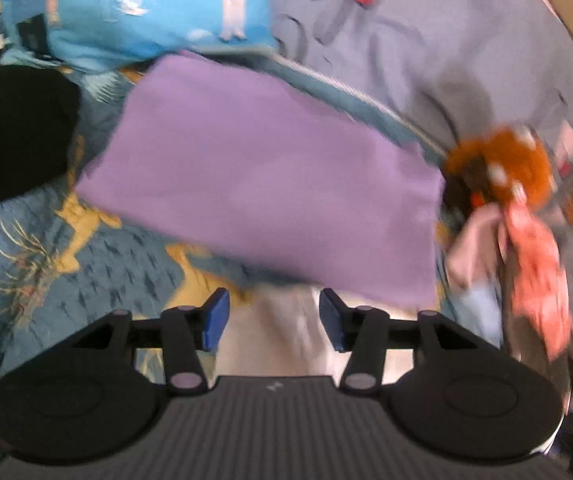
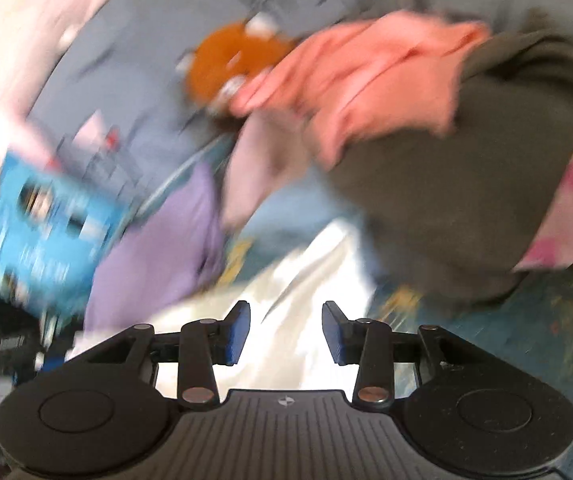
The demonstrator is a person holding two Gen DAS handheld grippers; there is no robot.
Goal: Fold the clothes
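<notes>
- On the far left of the left wrist view lies a black cloth heap, and under it spreads a blue quilted bedcover with yellow plant patterns.
- Above, at the top left, rests a bright blue fabric printed with small standing figures.
- At the centre lies a flat folded purple cloth, lying on the bedcover, with its far edge against a grey printed sheet.
- Below it, the left gripper has its blue pads about half apart, and nothing is between them; a pale cream cloth shows just behind the gap.
- To the right of the purple cloth sits an orange fuzzy item, beside a coral patterned cloth; both are blurred.
- Across the right wrist view, the blue fabric and the purple cloth appear at the left, strongly blurred.
- At the lower centre, the right gripper is also partly open and grips nothing; a white shiny cloth lies under it, whether touching I cannot tell.
- At the right, a dark olive garment lies with a coral pink cloth on top.
</notes>
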